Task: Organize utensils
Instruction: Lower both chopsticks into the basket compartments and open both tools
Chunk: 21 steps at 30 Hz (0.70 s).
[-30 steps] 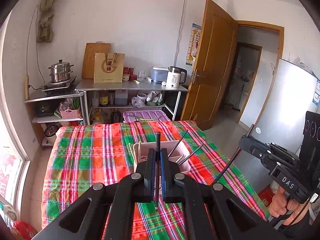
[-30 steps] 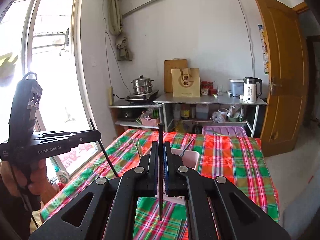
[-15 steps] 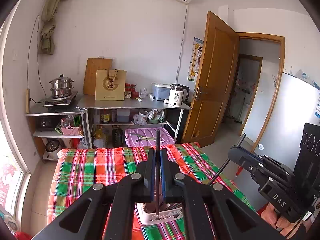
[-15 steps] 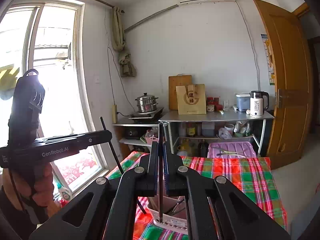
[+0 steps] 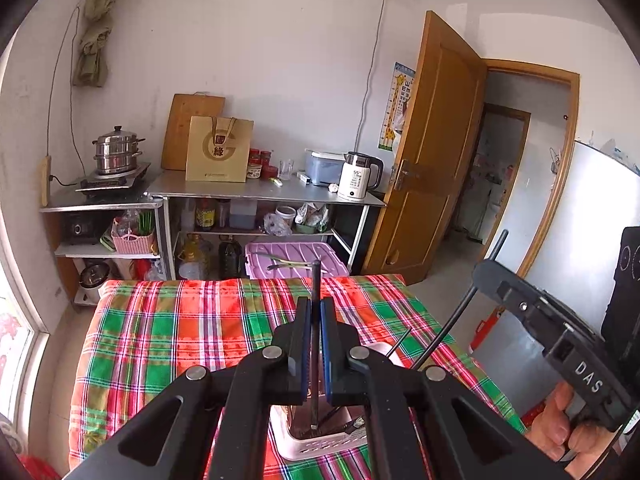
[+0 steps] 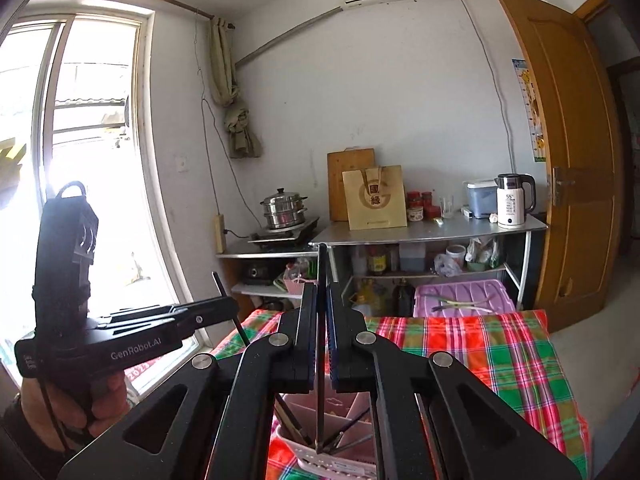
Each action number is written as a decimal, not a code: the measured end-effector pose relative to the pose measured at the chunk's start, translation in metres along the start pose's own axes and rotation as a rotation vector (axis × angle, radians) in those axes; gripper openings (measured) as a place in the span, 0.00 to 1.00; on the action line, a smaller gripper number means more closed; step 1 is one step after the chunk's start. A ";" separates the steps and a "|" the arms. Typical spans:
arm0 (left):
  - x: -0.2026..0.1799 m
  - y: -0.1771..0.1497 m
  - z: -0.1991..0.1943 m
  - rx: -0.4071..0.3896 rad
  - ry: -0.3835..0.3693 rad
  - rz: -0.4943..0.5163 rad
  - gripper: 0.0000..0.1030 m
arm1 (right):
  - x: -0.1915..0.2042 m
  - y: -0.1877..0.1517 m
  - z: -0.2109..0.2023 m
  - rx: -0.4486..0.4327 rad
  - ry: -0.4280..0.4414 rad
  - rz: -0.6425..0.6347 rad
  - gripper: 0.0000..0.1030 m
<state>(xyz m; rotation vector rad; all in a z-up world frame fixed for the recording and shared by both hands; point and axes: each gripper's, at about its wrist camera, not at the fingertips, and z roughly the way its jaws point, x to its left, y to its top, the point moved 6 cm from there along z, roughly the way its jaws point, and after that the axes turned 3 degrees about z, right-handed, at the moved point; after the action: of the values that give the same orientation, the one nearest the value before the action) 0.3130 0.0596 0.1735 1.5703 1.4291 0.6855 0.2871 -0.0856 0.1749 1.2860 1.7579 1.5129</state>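
Nearest the lens in each wrist view is a claw clamped on a thin dark chopstick. The left claw [image 5: 315, 350] pinches a slim black chopstick [image 5: 315, 280] upright between its blue-lined pads, the lower tip reaching down into the pale pink perforated plastic utensil holder [image 5: 320, 446] directly beneath. The right claw [image 6: 321, 338] grips a second slim black chopstick [image 6: 321, 268] the same way, its lower end meeting a fan of other dark sticks [image 6: 344, 438] already leaning inside the same pink holder [image 6: 332, 466].

The holder stands on the red, green and white plaid cloth [image 5: 168, 332] that covers the worktop. No loose utensils show on the visible part of that cloth, though the claw bodies hide much of the near area.

My reading is that the sorting is well advanced: several sticks are already in the holder, and the two being held look close to insertion, with only release left for them. Whether anything else waits to be gathered I cannot tell.

Farther back, a lilac plastic storage lid [image 5: 294, 258] beyond the worktop carries a few long pale items, too small to identify. Behind it stand a steel shelf unit [image 5: 264, 194] with a white electric kettle [image 5: 358, 176], and a stainless steamer pot [image 5: 117, 152].
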 end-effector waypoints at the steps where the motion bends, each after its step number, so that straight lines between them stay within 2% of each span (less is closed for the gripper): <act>1: 0.001 -0.003 0.002 0.004 0.000 -0.001 0.04 | 0.000 0.000 0.000 -0.004 -0.005 -0.001 0.04; 8: 0.006 -0.012 0.006 0.013 0.000 -0.007 0.04 | 0.002 0.000 0.005 -0.001 -0.010 0.002 0.04; 21: 0.008 -0.049 0.025 0.106 0.002 0.011 0.04 | -0.003 -0.052 0.025 0.156 -0.025 -0.011 0.04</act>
<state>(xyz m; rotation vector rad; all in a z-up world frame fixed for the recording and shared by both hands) 0.3120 0.0591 0.1183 1.6599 1.4804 0.6273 0.2914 -0.0731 0.1186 1.3620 1.8949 1.3698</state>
